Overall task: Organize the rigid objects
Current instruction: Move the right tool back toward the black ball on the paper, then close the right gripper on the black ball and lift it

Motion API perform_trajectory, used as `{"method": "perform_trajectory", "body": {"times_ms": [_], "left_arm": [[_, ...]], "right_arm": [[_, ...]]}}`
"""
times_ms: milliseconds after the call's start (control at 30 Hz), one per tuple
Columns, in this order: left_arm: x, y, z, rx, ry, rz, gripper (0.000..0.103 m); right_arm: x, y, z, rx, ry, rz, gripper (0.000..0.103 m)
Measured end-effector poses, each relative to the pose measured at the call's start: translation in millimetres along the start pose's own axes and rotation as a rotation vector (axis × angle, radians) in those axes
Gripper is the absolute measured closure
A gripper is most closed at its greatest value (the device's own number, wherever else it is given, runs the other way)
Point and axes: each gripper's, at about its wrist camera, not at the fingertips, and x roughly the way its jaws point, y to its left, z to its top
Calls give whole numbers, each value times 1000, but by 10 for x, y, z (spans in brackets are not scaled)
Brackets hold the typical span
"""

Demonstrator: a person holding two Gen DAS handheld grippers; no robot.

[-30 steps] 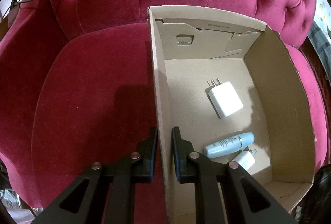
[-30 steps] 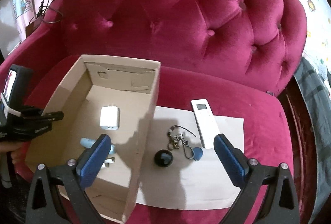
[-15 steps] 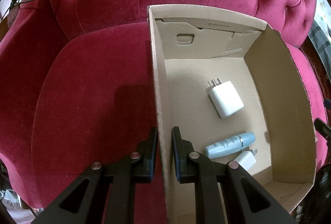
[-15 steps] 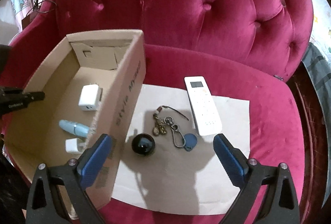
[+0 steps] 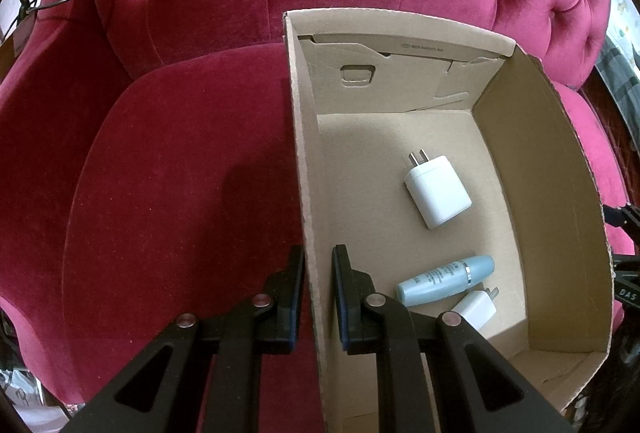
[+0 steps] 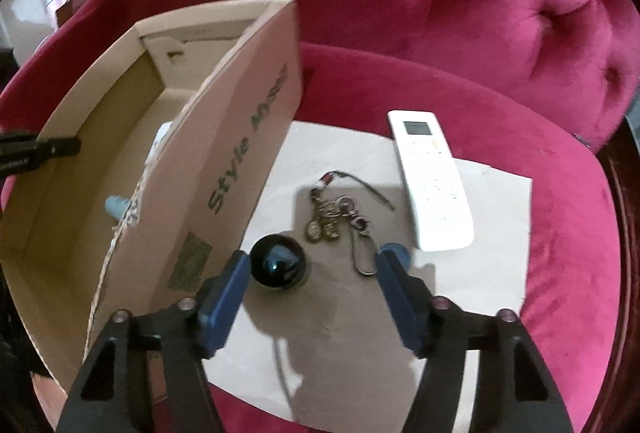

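Right gripper [image 6: 312, 269]: sitting at lower centre of the frame, blue fingers [image 6: 224, 293] spreading wide. Black ball [image 6: 279, 267]: lying just beside the left finger on the paper sheet [image 6: 492, 257]. Keyring [image 6: 340, 217]: resting at centre. White remote [image 6: 432, 177]: lying right of centre. Cardboard box [image 6: 224, 169]: standing at left on the red sofa [image 6: 440, 13].
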Motion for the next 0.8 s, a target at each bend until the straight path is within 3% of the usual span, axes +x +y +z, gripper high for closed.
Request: {"method": "perform_trajectory", "body": {"times_ms": [267,500,600,800], "left_arm": [[10,4,0,-2,1,-2,88],[14,-7,7,-1,3,-2,88],[16,-10,8,0,2,-1,88],[25,-27,10,3,2,2,88]], "right_arm": [[204,81,23,-55,44,63,54],[366,70,33,-68,80,81,56],[428,116,69,-67,81,96,61],[424,59,93,6,89,105,61]]}}
